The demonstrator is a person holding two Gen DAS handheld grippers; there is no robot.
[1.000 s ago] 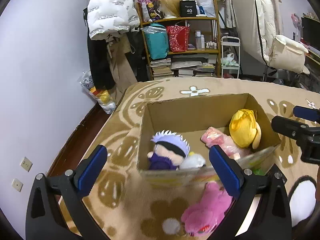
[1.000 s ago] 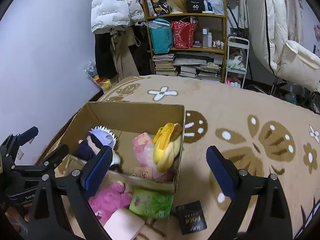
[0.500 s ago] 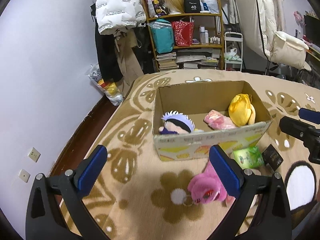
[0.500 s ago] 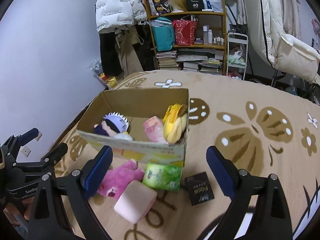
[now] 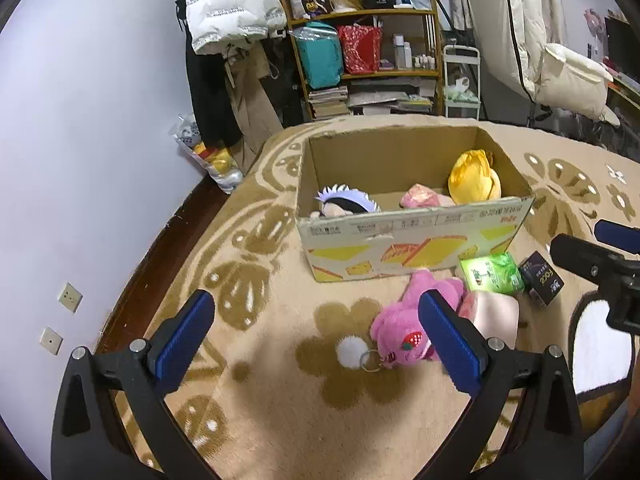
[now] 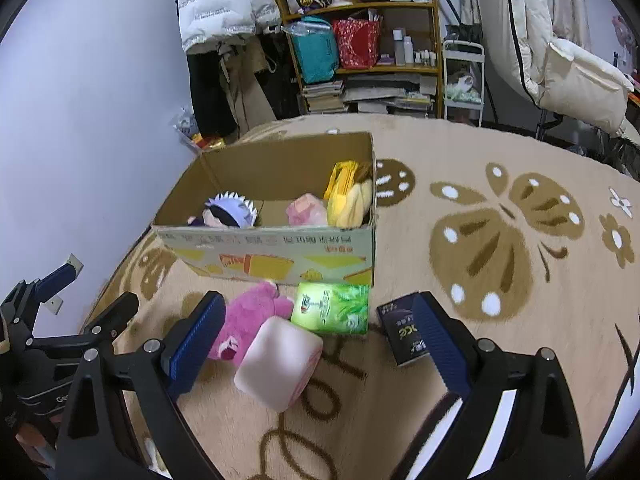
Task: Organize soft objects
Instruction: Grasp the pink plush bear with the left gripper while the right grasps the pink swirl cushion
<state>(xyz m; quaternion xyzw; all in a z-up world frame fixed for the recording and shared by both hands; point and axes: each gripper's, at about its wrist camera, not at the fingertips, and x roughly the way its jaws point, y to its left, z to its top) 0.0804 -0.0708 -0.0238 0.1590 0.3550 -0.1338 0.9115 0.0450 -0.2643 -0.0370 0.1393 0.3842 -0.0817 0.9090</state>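
**Hovering over soft things beside a cardboard box**

Hovering above a patterned tan rug (image 6: 460, 152), both hand-held grippers are spread wide apart and carry nothing. Nearest the left gripper (image 5: 316, 336) is bare rug with a white pompom (image 5: 350, 353) on a ring. Just right of it a pink plush bear (image 5: 400, 336) lies partly behind that gripper's right finger. The right gripper (image 6: 320, 340) hangs over a pale pink cushion block (image 6: 280, 360), which touches the bear. Just beyond lie a green tissue pack (image 6: 332, 308) and, slightly apart to its right, a small black box (image 6: 400, 334).

Farther back, the open cardboard box (image 6: 264, 256) stands on the rug, its front wall just beside the bear and the tissue pack. Inside are a doll with spiky white hair (image 6: 230, 210) at the left, a pink soft item (image 6: 306, 210) in the middle, and a yellow plush (image 6: 348, 196) against the right wall. Its floor between them is bare.

Right of the box the rug runs wide and open. Left of it, the rug's edge meets dark floor and a lilac wall (image 5: 80, 140). Beyond stand a crowded shelf unit (image 6: 368, 48) and hanging coats.
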